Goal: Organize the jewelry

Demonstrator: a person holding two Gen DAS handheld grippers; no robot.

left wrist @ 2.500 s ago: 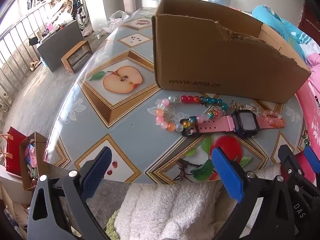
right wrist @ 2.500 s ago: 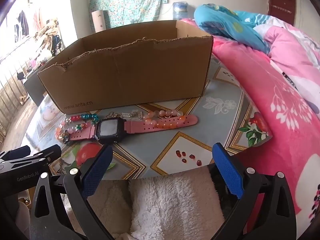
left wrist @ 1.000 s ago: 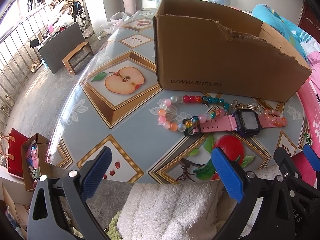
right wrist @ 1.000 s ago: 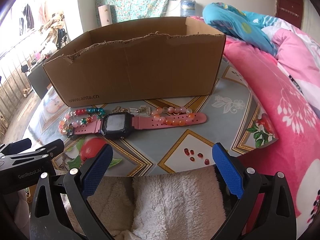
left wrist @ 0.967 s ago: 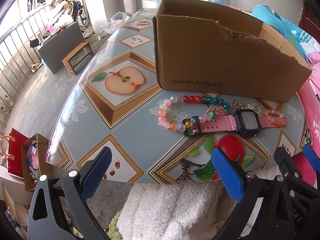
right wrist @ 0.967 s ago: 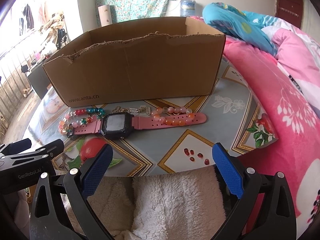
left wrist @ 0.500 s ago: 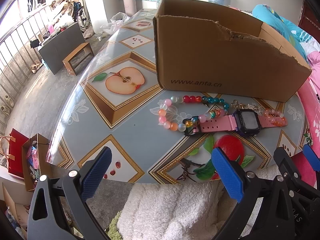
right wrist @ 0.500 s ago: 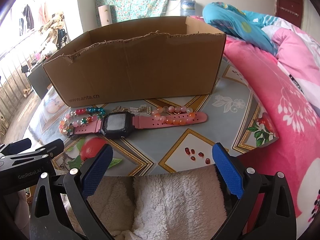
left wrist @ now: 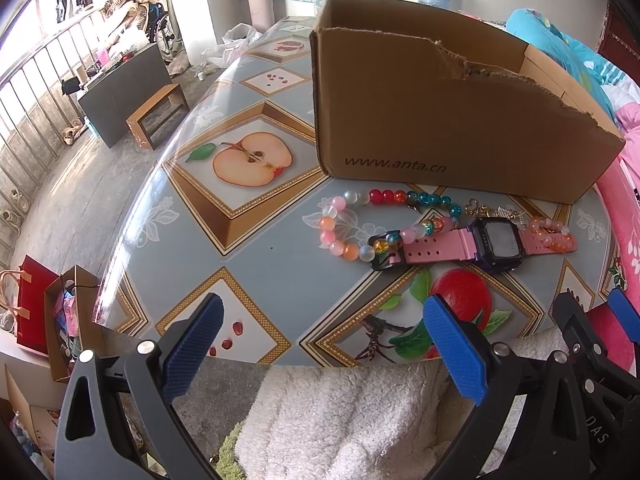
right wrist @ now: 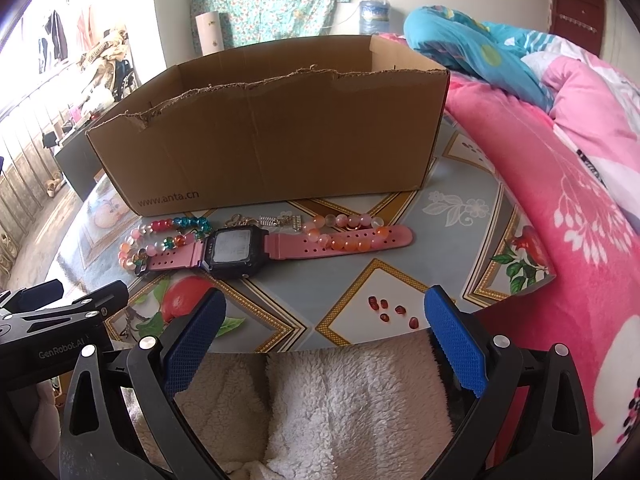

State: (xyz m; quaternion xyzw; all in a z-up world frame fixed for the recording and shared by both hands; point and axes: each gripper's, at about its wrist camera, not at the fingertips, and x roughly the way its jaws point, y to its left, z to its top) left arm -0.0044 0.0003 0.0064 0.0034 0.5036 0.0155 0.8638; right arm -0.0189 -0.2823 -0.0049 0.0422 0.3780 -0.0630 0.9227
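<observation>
A pink watch (left wrist: 496,240) (right wrist: 236,250) with a dark face lies on the table in front of an open cardboard box (left wrist: 440,120) (right wrist: 280,140). A multicoloured bead bracelet (left wrist: 352,220) (right wrist: 160,236) lies at its left end, an orange-pink bead bracelet (right wrist: 344,232) (left wrist: 552,236) on its right strap. Small silver charms (right wrist: 276,221) lie by the box. My left gripper (left wrist: 320,340) and right gripper (right wrist: 324,332) are both open and empty, held near the table's front edge, short of the jewelry.
The round table (left wrist: 248,216) has a fruit-print cover. A pink quilt (right wrist: 560,200) lies to the right. White fleece (right wrist: 320,400) is below the grippers. Bags (left wrist: 40,320) and a low bench (left wrist: 156,116) stand on the floor to the left.
Both grippers have shifted slightly since 2.5 s ago, so the box and jewelry sit a little differently in view. The jewelry has not moved and both grippers stay open.
</observation>
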